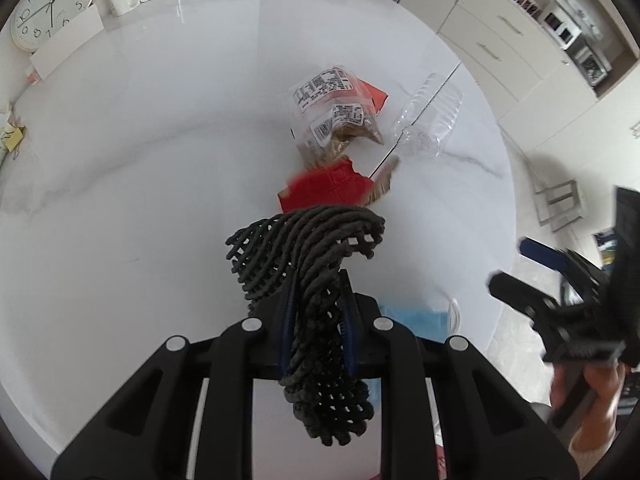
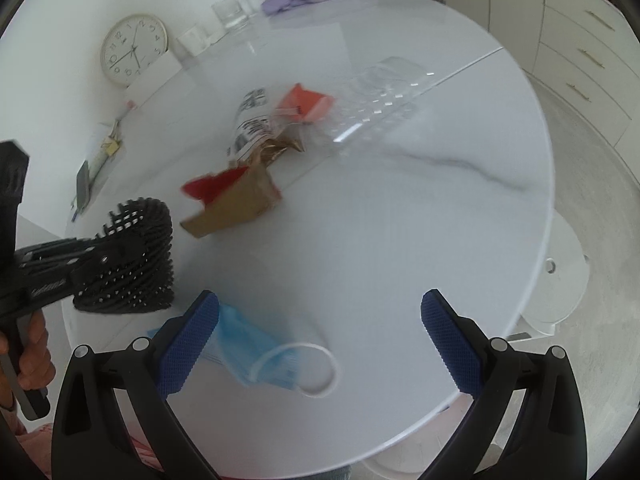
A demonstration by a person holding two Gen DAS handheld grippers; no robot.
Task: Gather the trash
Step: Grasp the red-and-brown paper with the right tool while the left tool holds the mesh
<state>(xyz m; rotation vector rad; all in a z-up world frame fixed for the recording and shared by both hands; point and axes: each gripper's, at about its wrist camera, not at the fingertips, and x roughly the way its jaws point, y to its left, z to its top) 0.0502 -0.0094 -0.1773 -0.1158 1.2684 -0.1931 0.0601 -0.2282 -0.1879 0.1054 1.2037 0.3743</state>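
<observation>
While the left gripper [image 1: 316, 320] is clamped on a black mesh basket [image 1: 316, 280] at the centre of its view, the right gripper [image 2: 320, 344] stands with its blue pads [image 2: 188, 344] wide apart at the bottom of its own. Between those pads a blue face mask [image 2: 256, 356] lies on the white table [image 2: 400, 240]; red-and-brown card scraps [image 2: 228, 200], printed wrappers [image 2: 256, 120] and a clear plastic tray [image 2: 380, 96] lie above centre.
</observation>
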